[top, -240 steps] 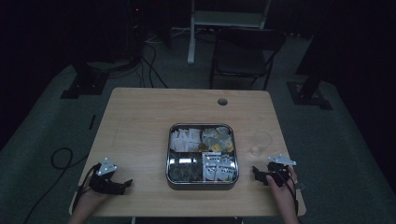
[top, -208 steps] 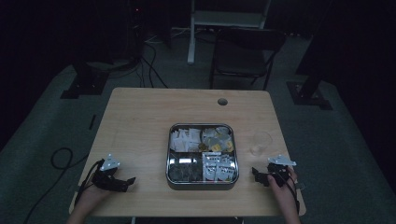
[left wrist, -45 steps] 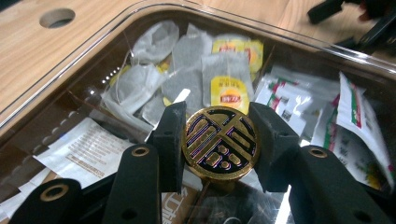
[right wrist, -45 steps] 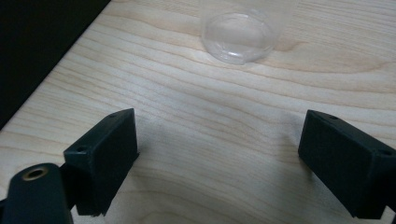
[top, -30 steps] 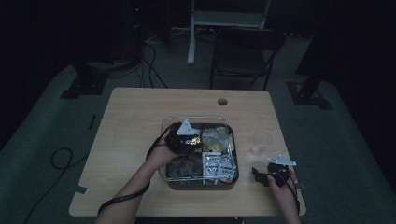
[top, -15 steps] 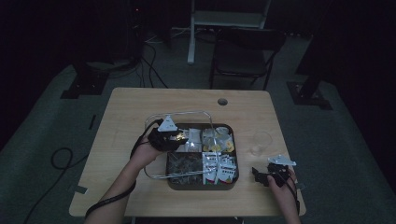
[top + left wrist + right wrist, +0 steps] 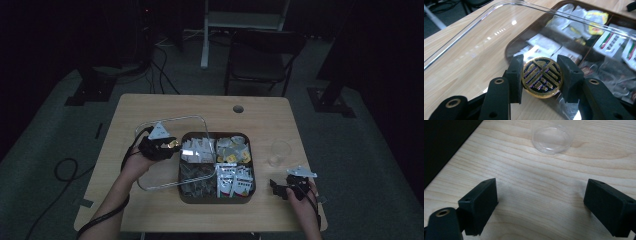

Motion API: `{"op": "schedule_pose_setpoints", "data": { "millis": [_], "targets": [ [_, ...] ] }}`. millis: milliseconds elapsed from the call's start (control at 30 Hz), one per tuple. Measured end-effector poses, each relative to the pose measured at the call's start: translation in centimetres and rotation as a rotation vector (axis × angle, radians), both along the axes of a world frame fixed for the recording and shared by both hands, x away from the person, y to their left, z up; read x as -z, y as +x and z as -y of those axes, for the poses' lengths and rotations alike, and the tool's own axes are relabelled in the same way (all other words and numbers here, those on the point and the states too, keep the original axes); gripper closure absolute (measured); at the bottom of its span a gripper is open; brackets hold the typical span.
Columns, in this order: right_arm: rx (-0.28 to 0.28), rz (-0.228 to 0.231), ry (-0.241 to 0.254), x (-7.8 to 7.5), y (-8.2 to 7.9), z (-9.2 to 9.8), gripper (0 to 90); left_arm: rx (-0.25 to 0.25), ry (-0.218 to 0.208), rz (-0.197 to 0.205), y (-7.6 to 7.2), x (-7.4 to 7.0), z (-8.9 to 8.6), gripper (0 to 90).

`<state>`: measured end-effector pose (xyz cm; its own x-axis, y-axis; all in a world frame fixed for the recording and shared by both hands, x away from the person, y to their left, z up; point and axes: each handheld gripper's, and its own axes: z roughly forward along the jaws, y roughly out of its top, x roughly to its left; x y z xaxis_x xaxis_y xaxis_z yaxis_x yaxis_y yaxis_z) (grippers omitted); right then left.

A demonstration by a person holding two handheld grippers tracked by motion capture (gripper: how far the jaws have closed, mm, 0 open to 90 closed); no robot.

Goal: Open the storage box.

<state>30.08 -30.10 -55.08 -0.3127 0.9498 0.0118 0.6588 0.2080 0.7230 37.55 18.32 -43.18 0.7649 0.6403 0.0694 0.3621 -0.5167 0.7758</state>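
Observation:
A dark metal box [image 7: 215,200] with several compartments of tea bags and packets [image 7: 235,181] sits mid-table. Its clear lid [image 7: 172,118] hangs tilted above the box's left side and the table beside it. My left gripper [image 7: 170,146] is shut on the lid's round gold knob [image 7: 174,144]. In the left gripper view the two pads press the gold knob [image 7: 541,78] from both sides, with the clear lid [image 7: 474,45] beneath and the box rim [image 7: 524,35] behind. My right gripper [image 7: 274,189] rests open near the table's front right; its jaws [image 7: 541,207] stand wide with bare wood between them.
A clear plastic cup [image 7: 279,152] stands right of the box, just ahead of the right gripper, and appears at the top of the right gripper view as the cup [image 7: 554,137]. A cable hole [image 7: 238,108] lies at the table's back. A chair [image 7: 262,55] stands behind the table.
My left gripper has carried the lid leftward by its knob, from above the box to partly over the bare table. The right gripper has stayed still.

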Motion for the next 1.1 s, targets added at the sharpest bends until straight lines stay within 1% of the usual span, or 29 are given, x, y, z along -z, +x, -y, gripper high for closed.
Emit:
{"op": "schedule_pose_setpoints", "data": {
  "millis": [67, 133, 167, 233, 267, 300, 367, 433, 500, 633, 767, 900, 1033, 1100],
  "targets": [
    [0.0, 0.0, 0.0, 0.0, 0.0, 0.0, 11.2, -0.016, -0.005, 0.001, -0.1, 0.0, -0.9, 60.3],
    [0.0, 0.0, 0.0, 0.0, 0.0, 0.0, 11.2, -0.043, -0.003, 0.005, -0.2, -0.1, -2.0, 60.3],
    [0.0, 0.0, 0.0, 0.0, 0.0, 0.0, 11.2, -0.043, -0.003, 0.005, -0.2, -0.1, -2.0, 60.3],
    [-0.001, 0.0, -0.001, 0.0, 0.0, 0.0, 11.2, -0.077, -0.004, 0.008, -0.4, -0.1, -3.3, 60.3],
    [-0.001, 0.0, -0.001, 0.0, 0.0, 0.0, 11.2, -0.077, -0.004, 0.008, -0.4, -0.1, -3.3, 60.3],
    [0.0, 0.0, 0.0, 0.0, 0.0, 0.0, 11.2, -0.102, -0.012, 0.008, -0.4, -0.1, -4.2, 60.3],
    [-0.001, 0.0, -0.001, 0.0, 0.0, 0.0, 11.2, -0.102, -0.012, 0.008, -0.4, -0.1, -4.2, 60.3],
    [-0.001, 0.0, -0.001, 0.0, 0.0, 0.0, 11.2, -0.145, -0.026, 0.011, -0.6, 0.0, -5.7, 60.3],
    [-0.001, 0.0, -0.001, 0.0, 0.0, 0.0, 11.2, -0.168, -0.022, 0.014, -0.7, 0.2, -6.4, 60.3],
    [-0.001, 0.0, -0.001, 0.0, 0.0, 0.0, 11.2, -0.215, -0.011, 0.009, -0.8, 0.7, -7.7, 60.3],
    [-0.001, 0.0, -0.001, 0.0, 0.0, 0.0, 11.2, -0.259, -0.02, 0.004, -1.0, 1.3, -8.9, 60.3],
    [-0.001, 0.0, -0.001, 0.0, 0.0, 0.0, 11.2, -0.296, -0.018, 0.0, -1.1, 1.9, -10.2, 60.3],
    [-0.001, 0.0, -0.001, 0.0, 0.0, 0.0, 11.2, -0.32, -0.024, 0.004, -1.2, 2.7, -11.4, 60.3],
    [-0.001, 0.0, -0.001, 0.0, 0.0, 0.0, 11.2, -0.335, -0.015, 0.023, -1.3, 3.2, -11.7, 60.3]
  ]
}}
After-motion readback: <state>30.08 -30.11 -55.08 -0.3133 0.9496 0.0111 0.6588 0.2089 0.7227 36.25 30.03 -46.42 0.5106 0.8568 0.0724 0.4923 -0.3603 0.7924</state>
